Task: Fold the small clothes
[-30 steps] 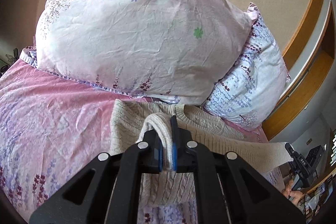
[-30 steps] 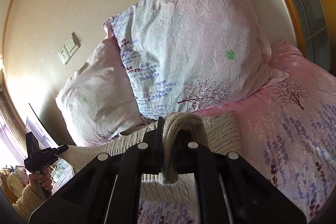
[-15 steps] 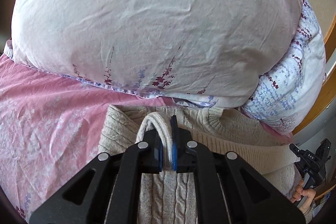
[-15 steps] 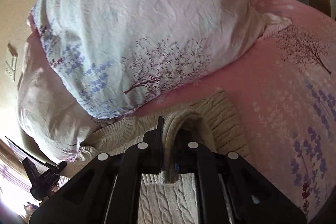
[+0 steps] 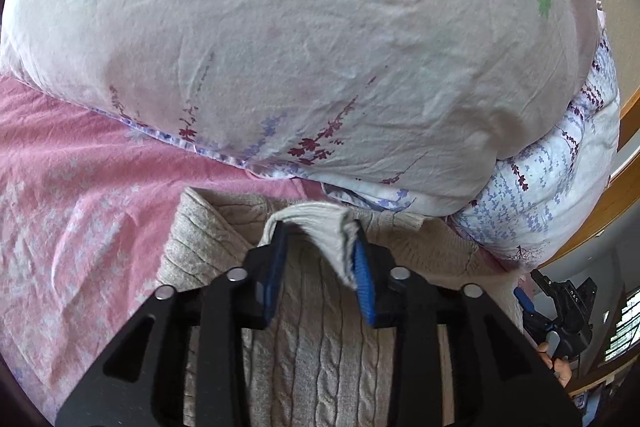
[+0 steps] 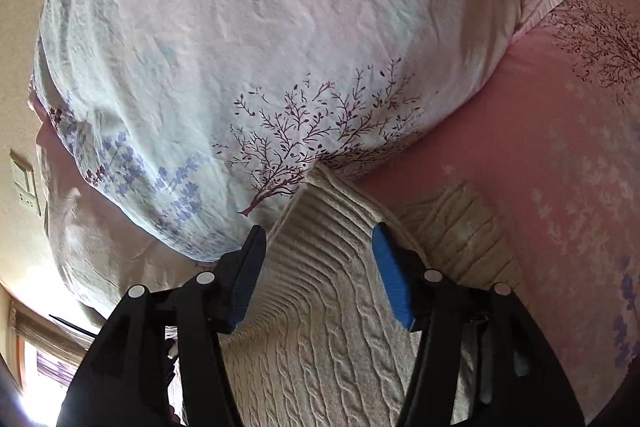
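Pink bedding (image 5: 68, 195) was spread beneath a cream sweater (image 5: 320, 355), its hem folded up towards the pillows (image 6: 248, 39). Left gripper (image 5: 320, 267) and right gripper (image 6: 316, 267) were spread, ribbing draped between their fingers; further folds seemingly remained.

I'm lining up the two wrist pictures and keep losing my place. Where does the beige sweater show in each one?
Left wrist view: the beige sweater fills the lower centre, between and beyond the open left gripper; its ribbed edge drapes across the fingertips.
Right wrist view: lower centre, running up between the open right gripper to the pillow.
Shared landmark: the white flowered pillow with the green flower, just above the sweater.
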A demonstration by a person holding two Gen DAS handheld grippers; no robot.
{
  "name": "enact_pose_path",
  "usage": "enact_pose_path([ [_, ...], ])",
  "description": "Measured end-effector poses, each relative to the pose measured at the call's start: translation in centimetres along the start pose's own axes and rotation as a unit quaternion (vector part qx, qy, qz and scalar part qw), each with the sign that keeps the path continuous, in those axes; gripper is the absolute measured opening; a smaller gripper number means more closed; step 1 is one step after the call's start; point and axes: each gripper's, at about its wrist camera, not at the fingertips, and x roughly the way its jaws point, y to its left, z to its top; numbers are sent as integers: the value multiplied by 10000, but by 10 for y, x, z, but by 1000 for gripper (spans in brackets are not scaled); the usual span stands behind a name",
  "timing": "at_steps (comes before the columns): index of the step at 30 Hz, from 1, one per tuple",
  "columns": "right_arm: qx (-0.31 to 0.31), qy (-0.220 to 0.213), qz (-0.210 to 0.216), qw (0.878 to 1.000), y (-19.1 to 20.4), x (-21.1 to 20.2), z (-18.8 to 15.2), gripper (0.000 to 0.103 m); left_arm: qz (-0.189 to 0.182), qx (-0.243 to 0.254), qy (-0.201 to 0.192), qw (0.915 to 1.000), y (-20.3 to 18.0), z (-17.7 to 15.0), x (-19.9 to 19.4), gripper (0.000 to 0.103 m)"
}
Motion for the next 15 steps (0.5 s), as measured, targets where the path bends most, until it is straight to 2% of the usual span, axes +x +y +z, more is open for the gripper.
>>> enact_pose_path([
  [2,-120,-55,-13,9999,3,-9,-3,57,45,120,-100,9999,-2,1,-11,47],
  [4,-356,-177,-57,9992,7,-24,-8,57,30,241,-132,9996,-1,0,-25,48],
  [7,-902,-344,-486,9941,9,-54,-16,56,102,492,-120,9987,5,-8,-46,48],
  [11,-1227,-92,-872,9886,-6,-74,-28,52,210,794,84,9966,15,-28,-62,46],
  [13,-1285,80,-889,9877,-16,-78,-36,46,258,914,228,9952,20,-37,-64,46],
  [15,-1345,155,-916,9865,-19,-80,-45,46,276,1014,310,9940,23,-46,-65,46],
])
